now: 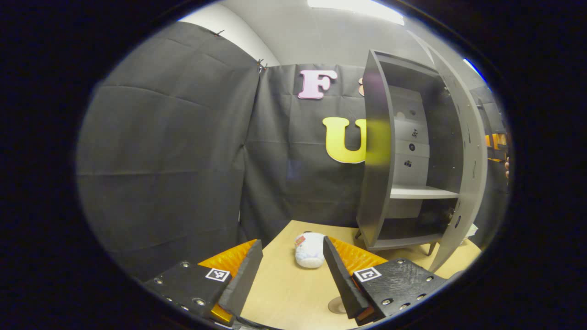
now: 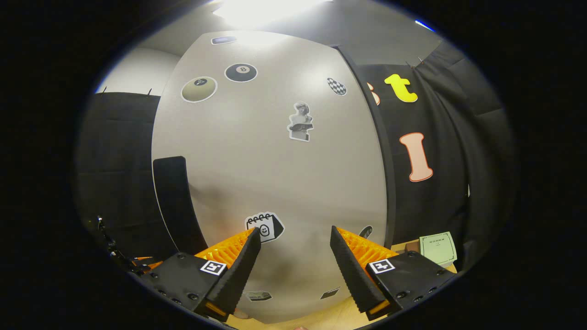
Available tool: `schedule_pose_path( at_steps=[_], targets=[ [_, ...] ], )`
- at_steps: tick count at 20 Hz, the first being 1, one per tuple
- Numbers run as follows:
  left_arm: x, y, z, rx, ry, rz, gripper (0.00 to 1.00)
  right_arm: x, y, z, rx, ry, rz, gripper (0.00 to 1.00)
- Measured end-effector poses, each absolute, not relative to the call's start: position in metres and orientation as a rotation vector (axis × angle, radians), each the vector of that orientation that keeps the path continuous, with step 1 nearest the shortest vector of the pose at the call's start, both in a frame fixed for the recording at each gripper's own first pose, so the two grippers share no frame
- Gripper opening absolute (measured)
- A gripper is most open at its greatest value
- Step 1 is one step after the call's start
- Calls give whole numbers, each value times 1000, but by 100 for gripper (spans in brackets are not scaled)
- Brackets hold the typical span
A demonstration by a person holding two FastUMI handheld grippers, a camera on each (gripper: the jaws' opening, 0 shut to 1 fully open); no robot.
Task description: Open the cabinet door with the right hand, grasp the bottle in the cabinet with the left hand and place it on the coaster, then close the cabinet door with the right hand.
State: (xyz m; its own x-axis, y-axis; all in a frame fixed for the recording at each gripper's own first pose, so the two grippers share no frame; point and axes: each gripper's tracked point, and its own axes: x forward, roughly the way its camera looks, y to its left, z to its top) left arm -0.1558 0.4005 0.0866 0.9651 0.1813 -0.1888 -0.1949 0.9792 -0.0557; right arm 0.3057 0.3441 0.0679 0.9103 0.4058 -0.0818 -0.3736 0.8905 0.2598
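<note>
Left gripper [image 1: 293, 270] fingers wide, empty. White bottle [image 1: 309, 250] lies on the bench [image 1: 293, 293] between them — cabinet [image 1: 412, 151] open at far right corner. Right gripper [image 2: 293, 266] fingers wide, facing the stickered door [image 2: 275, 160].

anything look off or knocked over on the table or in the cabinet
The white bottle lies on its side on the table, apart from the coaster, not standing on it. The cabinet door stands open, its shelves bare. Both claws are open and hold nothing.
</note>
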Motion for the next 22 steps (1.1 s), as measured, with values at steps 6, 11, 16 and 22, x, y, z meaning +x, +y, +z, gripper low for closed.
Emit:
schedule_pose_path(
  at_steps=[6, 11, 16, 22],
  targets=[
    [-176, 426, 91, -68, 183, 252, 80, 347, 382, 57, 289, 160, 419, 97],
    [-183, 435, 87, -74, 192, 282, 80, 379, 398, 49, 362, 181, 424, 97],
    [-182, 429, 91, -65, 189, 274, 80, 399, 408, 44, 313, 160, 343, 93],
    [-169, 400, 102, -69, 175, 215, 81, 399, 396, 52, 343, 149, 314, 97]
  ],
)
